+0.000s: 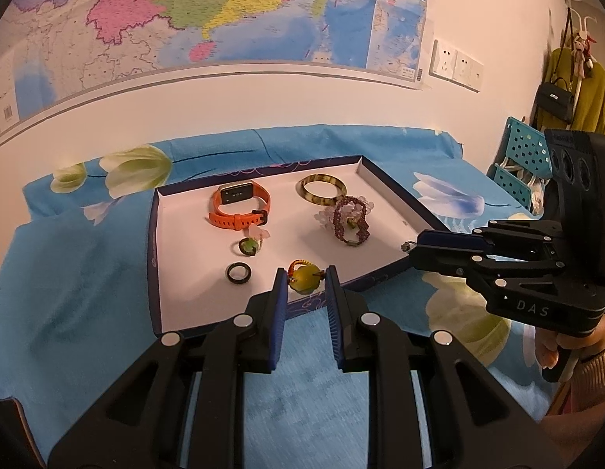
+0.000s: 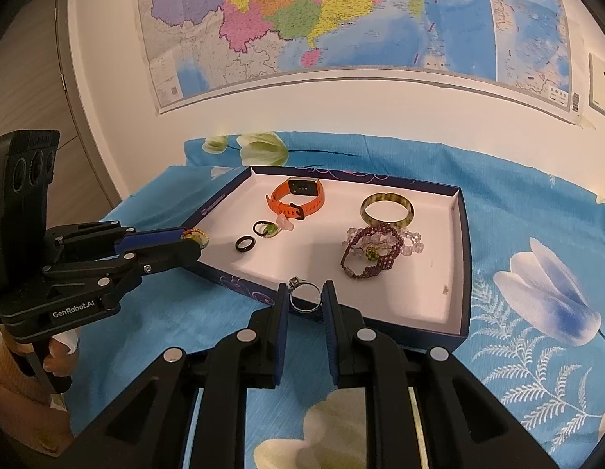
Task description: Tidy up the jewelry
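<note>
Blue flower-printed cloth (image 1: 87,273) covers the worktop below a coloured wall map (image 1: 224,11). From the left wrist, the left claw (image 1: 304,279) pinches a yellow-green bead pendant with orange cord (image 1: 303,278) over the near rim of a shallow navy, white-lined box tray (image 1: 156,273) holding an orange-strapped watch (image 1: 240,205). From the right wrist, the right claw (image 2: 304,297) grips a thin silver ring (image 2: 304,299) at the tray's near edge, before a purple beaded bracelet (image 2: 371,254).
</note>
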Available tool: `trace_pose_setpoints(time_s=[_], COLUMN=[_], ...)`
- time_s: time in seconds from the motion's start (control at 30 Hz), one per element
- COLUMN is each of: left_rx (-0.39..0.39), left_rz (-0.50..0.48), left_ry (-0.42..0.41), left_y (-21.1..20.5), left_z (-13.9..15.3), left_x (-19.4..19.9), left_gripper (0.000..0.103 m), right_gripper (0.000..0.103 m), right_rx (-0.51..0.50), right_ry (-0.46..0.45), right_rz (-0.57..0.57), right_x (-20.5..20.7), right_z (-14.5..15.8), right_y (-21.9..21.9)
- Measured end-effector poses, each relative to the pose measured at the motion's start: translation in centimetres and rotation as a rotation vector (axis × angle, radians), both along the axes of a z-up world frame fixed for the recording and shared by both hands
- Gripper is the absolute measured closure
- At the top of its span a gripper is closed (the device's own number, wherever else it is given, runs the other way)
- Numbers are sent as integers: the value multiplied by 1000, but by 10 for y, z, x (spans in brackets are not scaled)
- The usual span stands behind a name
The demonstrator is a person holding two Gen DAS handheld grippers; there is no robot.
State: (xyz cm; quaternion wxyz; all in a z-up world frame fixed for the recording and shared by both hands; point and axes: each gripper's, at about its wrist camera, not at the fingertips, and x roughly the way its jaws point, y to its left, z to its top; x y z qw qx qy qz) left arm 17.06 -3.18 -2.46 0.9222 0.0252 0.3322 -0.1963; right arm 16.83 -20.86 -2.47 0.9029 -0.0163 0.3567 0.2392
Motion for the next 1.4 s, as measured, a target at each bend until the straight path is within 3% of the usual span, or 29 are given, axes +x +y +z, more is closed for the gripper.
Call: trace_pose_setpoints(time_s=[1.4], left_rx=[26], left_rz=[30], left_ry=[-15], left_y=[-1], left_z=[1], left_x=[25], left_gripper=[83], right_gripper=[87], right_rx=[0], right_ry=[-10], right_rz=[-20], right_x=[29], right_z=[0], right_y=[-7])
